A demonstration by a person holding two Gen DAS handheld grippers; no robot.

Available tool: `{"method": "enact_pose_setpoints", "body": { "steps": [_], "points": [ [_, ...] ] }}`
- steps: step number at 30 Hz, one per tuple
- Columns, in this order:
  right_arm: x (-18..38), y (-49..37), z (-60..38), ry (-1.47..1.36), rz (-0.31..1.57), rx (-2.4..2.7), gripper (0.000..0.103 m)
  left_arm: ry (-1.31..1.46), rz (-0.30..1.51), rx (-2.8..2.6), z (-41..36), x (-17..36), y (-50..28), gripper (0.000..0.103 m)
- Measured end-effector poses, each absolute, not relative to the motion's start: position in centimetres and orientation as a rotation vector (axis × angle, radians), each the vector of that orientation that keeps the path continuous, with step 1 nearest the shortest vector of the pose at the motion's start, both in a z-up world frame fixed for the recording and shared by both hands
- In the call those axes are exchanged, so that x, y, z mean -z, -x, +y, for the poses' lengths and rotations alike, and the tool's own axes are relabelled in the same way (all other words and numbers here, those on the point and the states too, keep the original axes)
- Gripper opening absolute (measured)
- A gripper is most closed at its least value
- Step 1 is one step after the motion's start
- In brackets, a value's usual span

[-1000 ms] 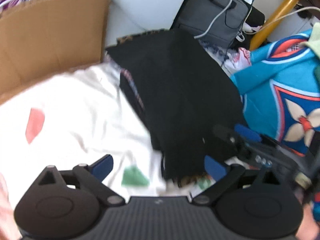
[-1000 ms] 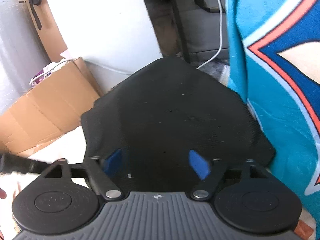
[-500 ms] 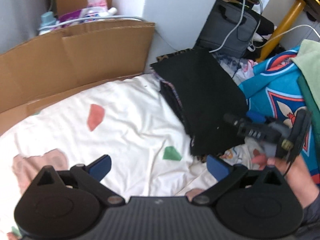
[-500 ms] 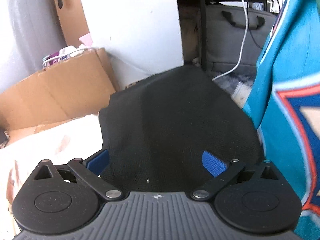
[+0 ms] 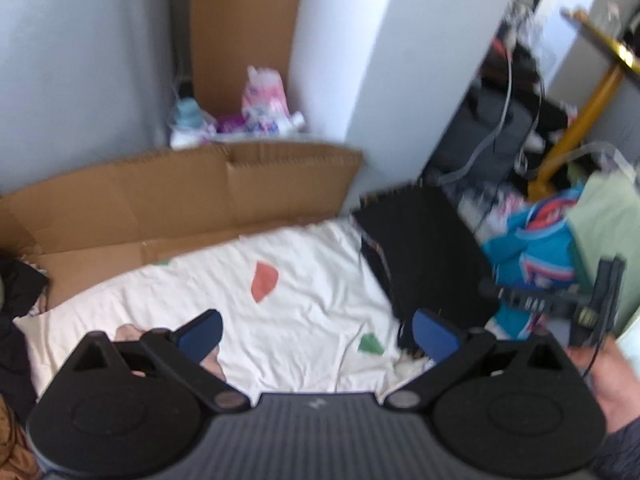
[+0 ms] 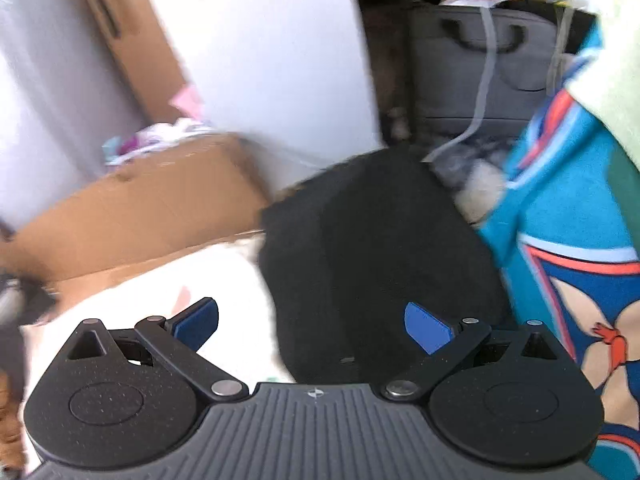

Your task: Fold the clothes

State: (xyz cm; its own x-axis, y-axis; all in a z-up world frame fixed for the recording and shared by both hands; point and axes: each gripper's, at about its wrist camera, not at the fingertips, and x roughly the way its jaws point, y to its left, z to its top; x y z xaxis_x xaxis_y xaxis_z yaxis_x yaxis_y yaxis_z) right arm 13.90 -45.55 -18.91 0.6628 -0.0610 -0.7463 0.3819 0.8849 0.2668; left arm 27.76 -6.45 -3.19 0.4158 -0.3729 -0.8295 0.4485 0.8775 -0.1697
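A folded black garment [image 5: 424, 256] lies at the right end of a white sheet [image 5: 304, 312] with red and green patches; it also fills the middle of the right wrist view as the black garment [image 6: 380, 264]. My left gripper [image 5: 318, 334] hangs high above the sheet, open, nothing between its blue pads. My right gripper [image 6: 312, 324] is above the garment's near edge, open and empty. In the left wrist view the right gripper's body [image 5: 560, 300] shows at the right edge, held by a hand [image 5: 608, 384].
A teal patterned cloth [image 6: 568, 280] with a pale green cloth [image 6: 608, 88] on top lies right of the garment. Flattened cardboard [image 5: 180, 208] borders the sheet at the back. A grey bag [image 6: 480, 60] with cables stands behind, near a yellow table leg [image 5: 576, 128].
Both grippers have risen away from the black garment, the left one much more. The views now take in the wall, cardboard and more of the sheet. The right jaws spread slightly wider.
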Motion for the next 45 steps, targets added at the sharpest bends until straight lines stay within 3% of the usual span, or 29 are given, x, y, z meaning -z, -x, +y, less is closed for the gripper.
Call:
{"method": "enact_pose_setpoints", "body": {
  "steps": [17,25,45],
  "points": [
    [5.9,-8.3,-41.5,-0.518,0.868,0.181,0.103,0.057,0.979,0.403,0.3,-7.4,-20.6,0.103],
    [2.4,-5.5,-39.5,-0.502,0.896,0.120,0.103,0.073,0.984,0.300,2.4,-10.7,-17.1,0.103],
    [-5.9,-1.1,-30.8,-0.362,0.880,0.113,0.103,0.175,0.854,0.333,12.2,-14.4,-9.5,0.103]
  ]
}}
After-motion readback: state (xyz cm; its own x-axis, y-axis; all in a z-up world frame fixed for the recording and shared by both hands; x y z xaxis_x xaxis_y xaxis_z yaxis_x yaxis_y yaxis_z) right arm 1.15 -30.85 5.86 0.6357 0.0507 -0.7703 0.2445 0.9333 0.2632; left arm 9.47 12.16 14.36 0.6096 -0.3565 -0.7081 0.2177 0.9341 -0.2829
